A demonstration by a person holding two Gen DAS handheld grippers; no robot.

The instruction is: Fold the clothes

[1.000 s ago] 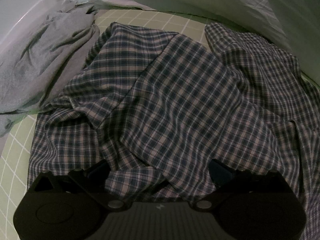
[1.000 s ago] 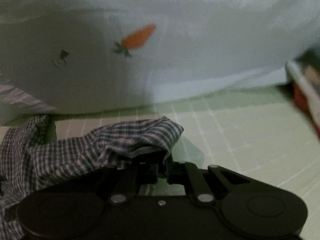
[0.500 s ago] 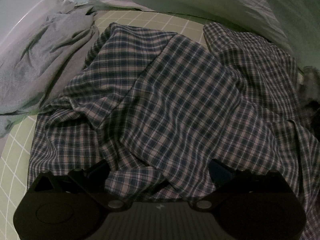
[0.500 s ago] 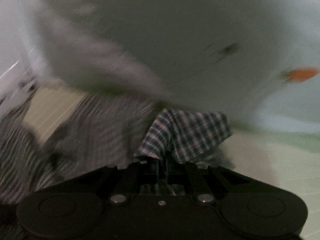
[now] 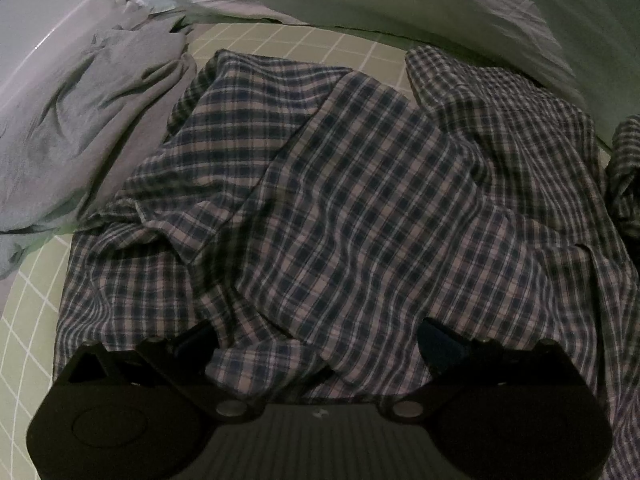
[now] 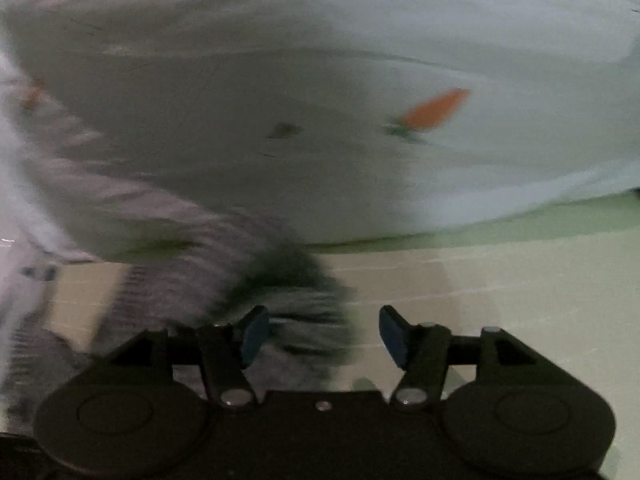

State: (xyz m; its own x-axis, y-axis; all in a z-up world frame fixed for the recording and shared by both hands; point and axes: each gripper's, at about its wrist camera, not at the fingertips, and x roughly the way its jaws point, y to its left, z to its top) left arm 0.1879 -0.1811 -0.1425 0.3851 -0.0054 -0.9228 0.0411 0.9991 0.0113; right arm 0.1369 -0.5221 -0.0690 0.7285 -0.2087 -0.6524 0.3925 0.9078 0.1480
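Plaid shirt (image 5: 360, 200) lies rumpled across the green gridded mat (image 5: 24, 320), one panel laid diagonally over the body, creases running through it. Not flat, not squared; edges uneven. Judgement: fold is partway at best, since layers overlap but no clean rectangle shows.

My left gripper (image 5: 316, 338) sits low over the shirt's near edge, fingers spread wide, cloth bunched between them but not pinched. Position suits pinning or picking up the near hem; which of the two, can't tell.

My right gripper (image 6: 318, 330) is over the mat at the shirt's far side, fingers apart, nothing clamped. A dark blurred lump of plaid cloth (image 6: 288, 300) sits just at the left finger, prob. a sleeve or corner, loose. View is badly motion-smeared, so detail there is unreliable.

Grey garment (image 5: 80, 128) is heaped to the left of the shirt, touching its edge, crumpled. Pale bedding w/ carrot print (image 6: 436, 110) bulks up behind the mat, close to the work area.

Containers: none in either view, no basket or bin; both garments lie straight on the mat.

Risk noted: w/ neither gripper holding, the diagonal panel may slide when the cloth is next pulled.
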